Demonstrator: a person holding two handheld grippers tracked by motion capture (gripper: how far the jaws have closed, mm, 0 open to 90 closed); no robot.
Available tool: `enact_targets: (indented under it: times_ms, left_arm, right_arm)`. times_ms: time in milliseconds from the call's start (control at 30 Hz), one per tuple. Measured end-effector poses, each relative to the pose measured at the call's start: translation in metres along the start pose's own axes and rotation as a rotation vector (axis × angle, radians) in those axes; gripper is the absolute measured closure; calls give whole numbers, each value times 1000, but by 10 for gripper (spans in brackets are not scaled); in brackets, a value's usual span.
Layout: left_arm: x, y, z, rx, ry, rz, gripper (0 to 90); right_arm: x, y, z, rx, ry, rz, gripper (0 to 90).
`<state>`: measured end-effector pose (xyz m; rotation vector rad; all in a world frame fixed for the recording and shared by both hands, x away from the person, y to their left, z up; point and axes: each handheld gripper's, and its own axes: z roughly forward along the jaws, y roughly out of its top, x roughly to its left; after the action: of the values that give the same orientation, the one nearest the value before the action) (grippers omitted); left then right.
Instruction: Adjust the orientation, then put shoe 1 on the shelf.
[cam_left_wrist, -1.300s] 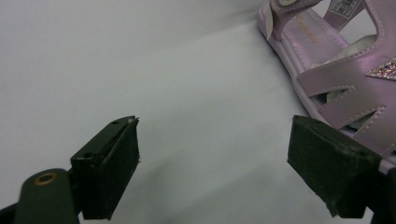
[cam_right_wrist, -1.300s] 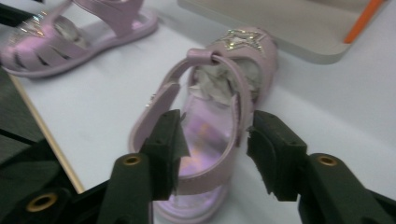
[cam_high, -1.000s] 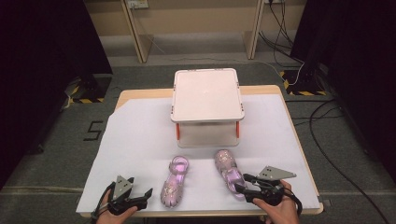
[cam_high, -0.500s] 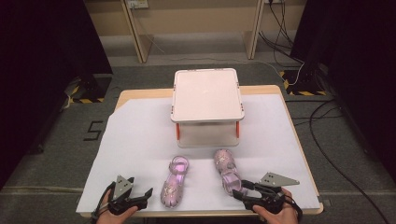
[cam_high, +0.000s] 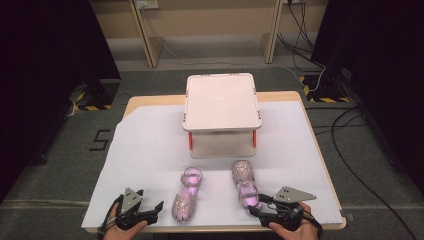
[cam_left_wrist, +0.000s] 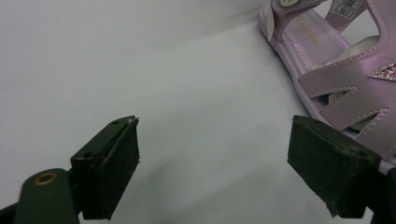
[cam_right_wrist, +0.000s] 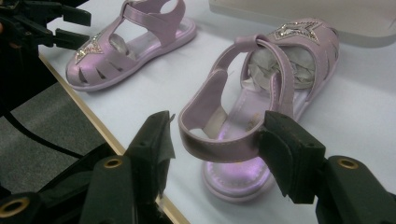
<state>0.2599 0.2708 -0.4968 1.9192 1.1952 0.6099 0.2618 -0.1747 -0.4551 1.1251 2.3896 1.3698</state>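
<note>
Two purple sandals with glittery stars lie on the white sheet near the front edge, toes pointing opposite ways. The left sandal (cam_high: 186, 200) (cam_right_wrist: 130, 46) (cam_left_wrist: 345, 70) lies just right of my left gripper (cam_high: 152, 209) (cam_left_wrist: 217, 161), which is open over bare sheet; its right jaw stands close beside the sandal's side. The right sandal (cam_high: 245, 189) (cam_right_wrist: 280, 70) has its heel toward me. My right gripper (cam_high: 259, 212) (cam_right_wrist: 217, 144) is open with its jaws on either side of that heel strap.
A white two-level stand (cam_high: 221, 102) with red posts sits mid-table behind the sandals; its edge (cam_right_wrist: 303, 14) lies just beyond the right sandal's toe. The white sheet (cam_high: 145, 150) covers the wooden table. The table's front edge runs right under both grippers.
My right gripper has drawn back toward the front edge and shifted slightly left, so its jaws now straddle the right sandal's heel. The left gripper and both sandals have stayed put.
</note>
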Motion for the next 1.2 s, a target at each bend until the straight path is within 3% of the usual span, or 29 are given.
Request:
enact_targets:
  times_ms: [200, 300, 433, 500, 600, 667, 800, 1000, 1167, 1200]
  left_arm:
    - [0, 0, 1, 4, 1, -3, 161]
    - [0, 0, 1, 5, 1, -3, 161]
    - [0, 0, 1, 4, 1, -3, 161]
    - [0, 0, 1, 5, 0, -3, 161]
    - [0, 0, 1, 6, -1, 0, 161]
    - [0, 0, 1, 6, -2, -1, 161]
    - [0, -1, 1, 8, -3, -5, 161]
    - [0, 0, 2, 7, -4, -4, 161]
    - [0, -1, 1, 6, -2, -4, 161]
    - [0, -1, 0, 6, -3, -4, 161]
  right_arm:
    - [3, 0, 0, -9, 46, 35, 435]
    - [4, 0, 0, -5, 48, 28, 429]
    - [1, 2, -5, 1, -4, -12, 401]
    - [-1, 4, -8, -19, -2, -31, 422]
    - [-1, 8, -8, -30, -6, -114, 436]
    - [-2, 14, -5, -24, -39, -231, 445]
    - [-3, 24, 3, -4, -95, -383, 474]
    - [-16, 32, 17, 15, -128, -459, 527]
    - [-28, 37, 32, 35, -107, -501, 575]
    - [-30, 38, 35, 39, -104, -528, 605]
